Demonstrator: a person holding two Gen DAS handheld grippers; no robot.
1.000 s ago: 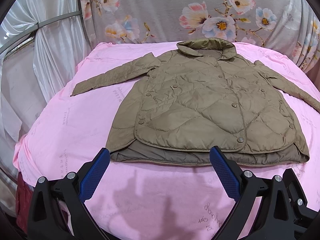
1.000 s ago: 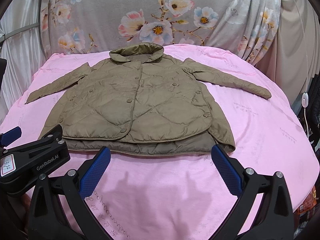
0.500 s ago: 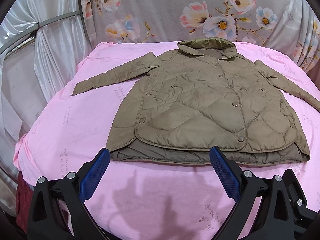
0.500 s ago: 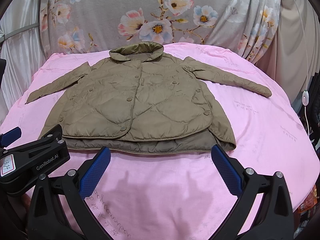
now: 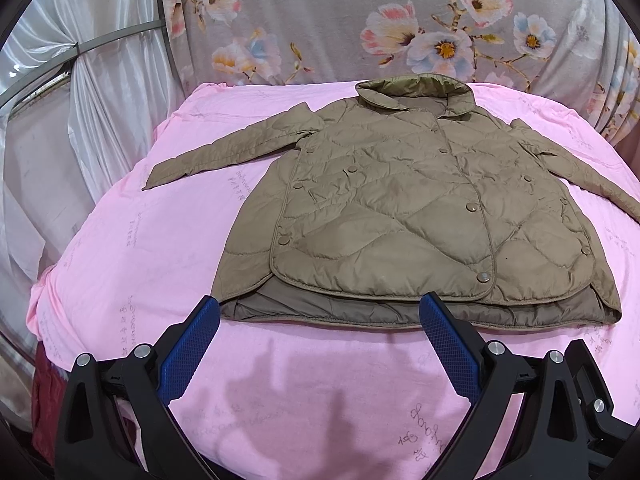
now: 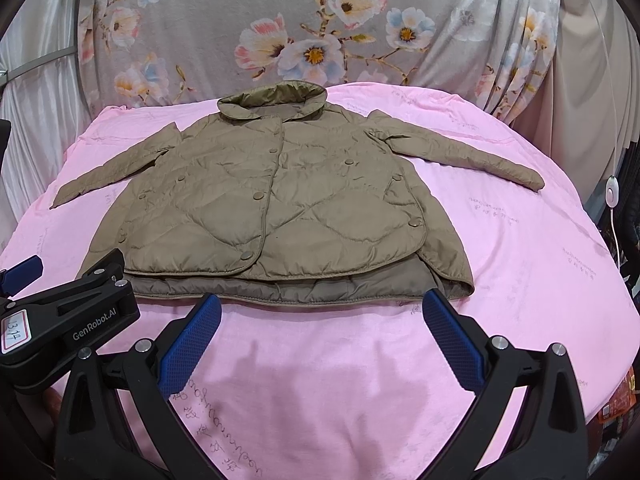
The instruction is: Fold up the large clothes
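Observation:
A brown quilted jacket (image 5: 400,200) lies flat and buttoned on the pink sheet (image 5: 140,248), collar at the far side, both sleeves spread out. It also shows in the right wrist view (image 6: 280,208). My left gripper (image 5: 318,308) is open and empty, just short of the jacket's near hem, left of its middle. My right gripper (image 6: 320,306) is open and empty, just short of the hem's right half. The left gripper's body (image 6: 68,320) shows at the left of the right wrist view.
A grey flowered cloth (image 5: 360,20) hangs behind the bed. White curtains (image 5: 60,100) hang on the left. A white cord with a switch (image 6: 612,196) hangs at the right edge of the bed. The pink sheet drops off at the left and right edges.
Both grippers have crept slightly toward the jacket's hem. The jacket has not moved, and both stay open.

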